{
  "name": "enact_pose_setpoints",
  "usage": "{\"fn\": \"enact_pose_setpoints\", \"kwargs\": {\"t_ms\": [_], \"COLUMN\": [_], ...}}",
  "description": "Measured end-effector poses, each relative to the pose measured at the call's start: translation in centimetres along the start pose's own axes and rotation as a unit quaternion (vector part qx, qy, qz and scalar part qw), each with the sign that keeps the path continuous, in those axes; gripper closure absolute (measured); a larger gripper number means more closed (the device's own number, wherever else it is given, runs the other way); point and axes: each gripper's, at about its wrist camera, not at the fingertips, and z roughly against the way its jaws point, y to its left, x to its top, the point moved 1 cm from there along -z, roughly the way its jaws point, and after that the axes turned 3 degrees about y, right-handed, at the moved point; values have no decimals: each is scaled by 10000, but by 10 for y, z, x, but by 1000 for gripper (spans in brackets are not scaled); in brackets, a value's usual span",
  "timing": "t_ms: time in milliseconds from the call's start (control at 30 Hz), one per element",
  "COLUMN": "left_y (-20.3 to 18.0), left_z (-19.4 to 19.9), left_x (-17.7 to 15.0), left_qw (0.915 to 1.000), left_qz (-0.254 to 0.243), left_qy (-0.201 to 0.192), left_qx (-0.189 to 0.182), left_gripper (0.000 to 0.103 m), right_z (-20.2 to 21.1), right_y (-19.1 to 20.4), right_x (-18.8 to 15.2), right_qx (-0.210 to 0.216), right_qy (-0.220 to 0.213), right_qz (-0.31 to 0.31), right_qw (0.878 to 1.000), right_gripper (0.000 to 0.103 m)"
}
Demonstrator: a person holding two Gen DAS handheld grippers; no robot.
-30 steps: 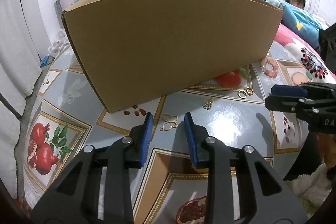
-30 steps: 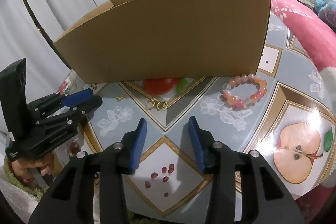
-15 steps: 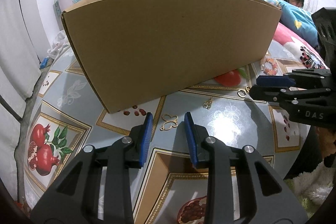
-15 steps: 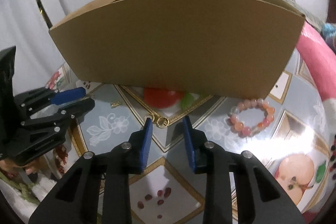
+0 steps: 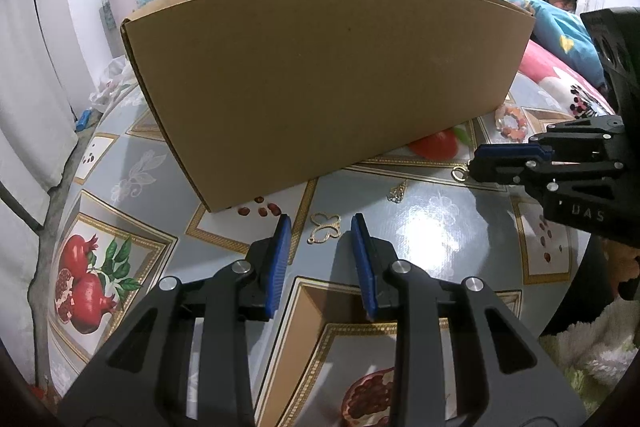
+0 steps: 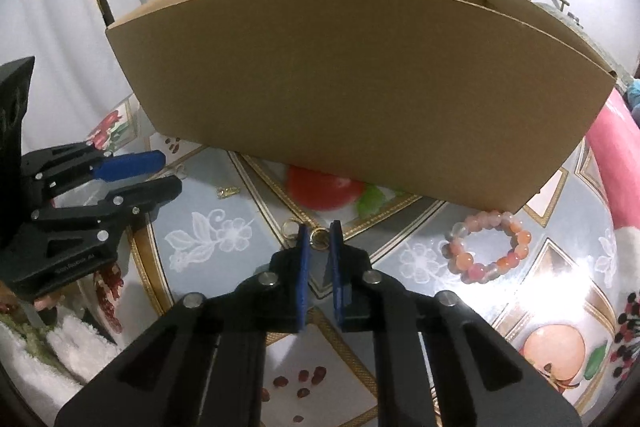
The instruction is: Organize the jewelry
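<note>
The right gripper (image 6: pixel 319 235), black with 2 blue pads, points steeply down at the table and its jaws are closing, with a small pair of gold rings (image 6: pixel 319 237) lying between the tips, just in front of the near wall of the tall brown cardboard box (image 6: pixel 360 99). To do this pick well, I judge the tips should sit flat on the patterned fruit-print tablecloth (image 6: pixel 208 239) so the thin rings cannot slip under a pad, and the squeeze should finish before any lift. A 2nd ring (image 6: pixel 289 227) just left of the left pad looks linked or touching; whether it comes along I cannot tell. The left gripper (image 5: pixel 322 231) hangs half spread over a flat gold butterfly-shaped link (image 5: pixel 325 228), pinching nothing, and is best kept there, apart from the right one. A small gold charm (image 5: pixel 397 191) lies between the 2 grippers, and a pink and orange beaded bracelet (image 6: pixel 486 247) rests near the box's right corner. Clearing the high box wall will be the next demand.
</note>
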Motion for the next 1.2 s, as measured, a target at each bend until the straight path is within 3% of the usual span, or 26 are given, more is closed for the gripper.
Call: {"fn": "enact_pose_setpoints", "kwargs": {"t_ms": [67,333,433,533,700,833,900,1200], "left_y": [0,5,5,-4,-40,-68,-75,-86], "left_z": [1,9,23,31,19,3,-2,-21], "left_x": [0,-2,-1,3,9,11,13,29], "left_qw": [10000,10000,9995,9985,9969,9948,9942,9927], "left_qz": [-3,1,54,-21,-341,-661,-685,-846], "left_qy": [-8,-11,-300,-510,-261,-39,7,54], "left_qx": [-9,18,31,-208,-658,-775,-835,-861], "left_gripper": [74,74,74,74,74,74,74,75], "right_z": [0,8,12,16,20,25,27,26], "right_y": [1,-12,-18,-22,-34,-41,-45,-48], "right_x": [-1,-13,-19,-23,-27,-30,-33,-38], "right_qx": [-30,21,13,-36,146,160,175,276], "right_qy": [-34,-33,-12,-6,-56,-97,-97,-200], "right_qz": [-6,-354,-467,-565,-916,-1034,-1087,-1194], "right_qw": [10000,9994,9989,9984,9957,9945,9939,9923], "right_gripper": [99,99,99,99,98,93,81,80]}}
